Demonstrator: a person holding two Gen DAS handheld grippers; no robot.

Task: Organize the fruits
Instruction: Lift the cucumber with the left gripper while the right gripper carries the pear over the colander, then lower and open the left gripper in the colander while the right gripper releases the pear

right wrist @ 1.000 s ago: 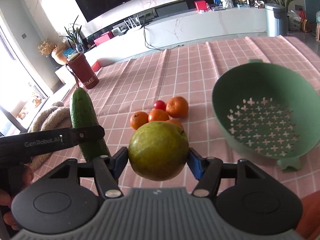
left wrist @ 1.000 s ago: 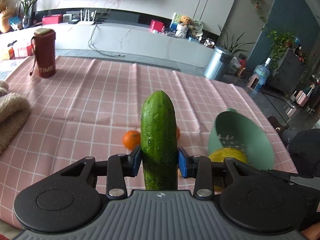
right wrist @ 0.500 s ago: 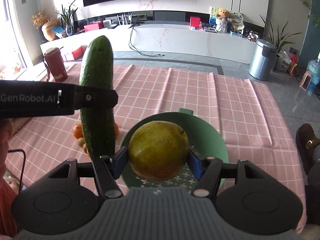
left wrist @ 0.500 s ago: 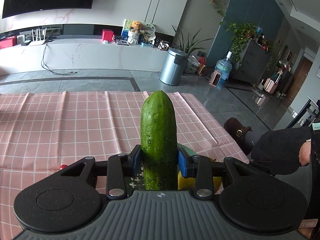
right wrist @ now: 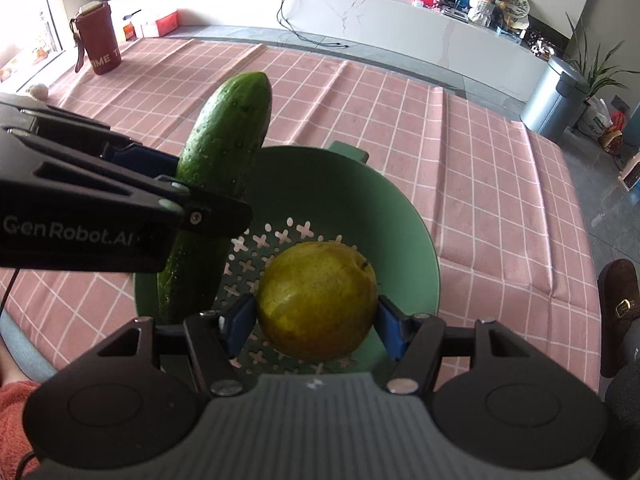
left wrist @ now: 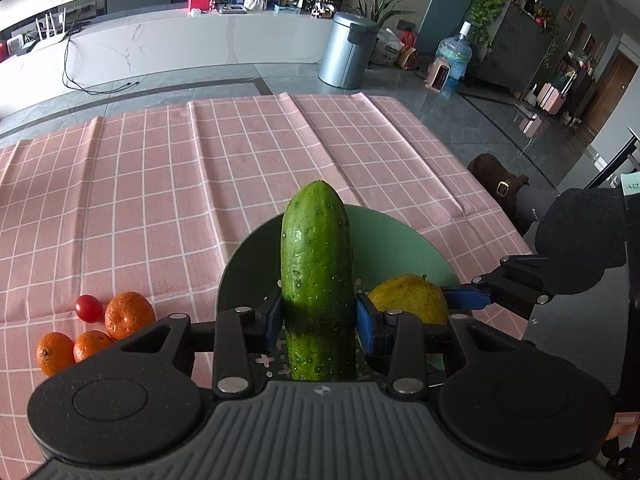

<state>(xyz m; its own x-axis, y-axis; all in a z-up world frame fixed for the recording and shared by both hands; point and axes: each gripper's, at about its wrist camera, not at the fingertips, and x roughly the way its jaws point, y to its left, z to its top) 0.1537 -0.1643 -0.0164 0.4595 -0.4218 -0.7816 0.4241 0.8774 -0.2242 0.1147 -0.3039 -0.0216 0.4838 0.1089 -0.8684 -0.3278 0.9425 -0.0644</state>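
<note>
My left gripper [left wrist: 317, 322] is shut on a green cucumber [left wrist: 317, 280] and holds it over the green colander [left wrist: 392, 240]. The cucumber [right wrist: 224, 152] and the left gripper's fingers [right wrist: 136, 160] also show in the right wrist view, at the colander's left side. My right gripper [right wrist: 316, 322] is shut on a yellow-green pear [right wrist: 316, 300] and holds it above the colander's perforated bottom [right wrist: 280, 236]. The pear [left wrist: 408, 298] shows beside the cucumber in the left wrist view.
Three oranges [left wrist: 128, 314] and a cherry tomato [left wrist: 89, 308] lie on the pink checked tablecloth [left wrist: 200, 180] left of the colander. A dark red flask [right wrist: 98, 40] stands at the far left. The table's right edge [right wrist: 576, 216] drops to the floor.
Both grippers have moved down closer over the colander with their fruit. The cucumber now tilts over the colander's left side, and the oranges have come back into the left wrist view.
</note>
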